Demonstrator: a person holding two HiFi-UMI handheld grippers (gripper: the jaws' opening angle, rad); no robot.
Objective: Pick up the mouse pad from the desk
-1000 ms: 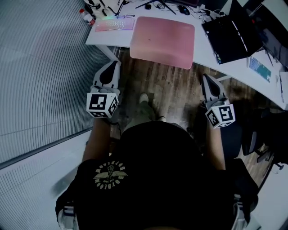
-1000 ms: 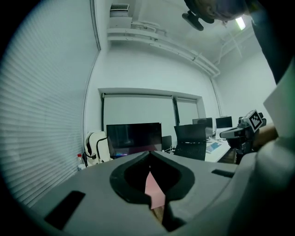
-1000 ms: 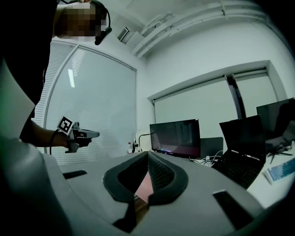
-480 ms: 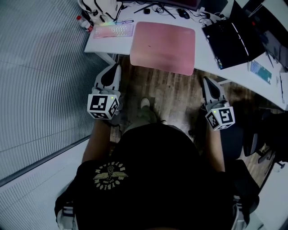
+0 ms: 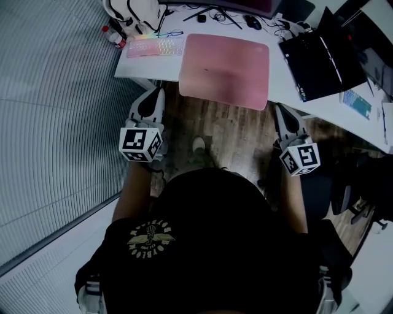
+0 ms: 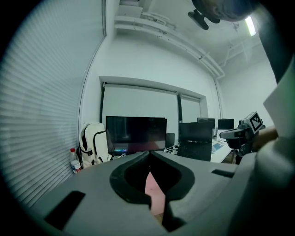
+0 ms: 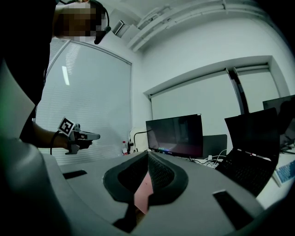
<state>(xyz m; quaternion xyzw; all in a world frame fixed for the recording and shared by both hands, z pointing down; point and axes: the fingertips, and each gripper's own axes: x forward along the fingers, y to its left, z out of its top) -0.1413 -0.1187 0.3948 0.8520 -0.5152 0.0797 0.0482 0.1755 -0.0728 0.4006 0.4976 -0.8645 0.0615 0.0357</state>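
Change: both tools have come closer to the bench (image 5: 275, 68), and its near edge now lies just past their tips.
Left tool (image 5: 155, 92): jaws pressed together and holding nothing, over the wooden floor (image 5: 227, 132), just short of the bench's near left corner.
Right tool (image 5: 280, 108): jaws also closed and empty, just short of the near edge.
Mouse pad (image 5: 226, 61): pink, flat at the near edge and slightly overhanging it, untouched.
Keyboard (image 5: 155, 46): left of the pad, by the left edge.
Laptop (image 5: 319, 58): open, right of the pad.
Backpack (image 5: 136, 9), bottle (image 5: 113, 37): by the far left corner.
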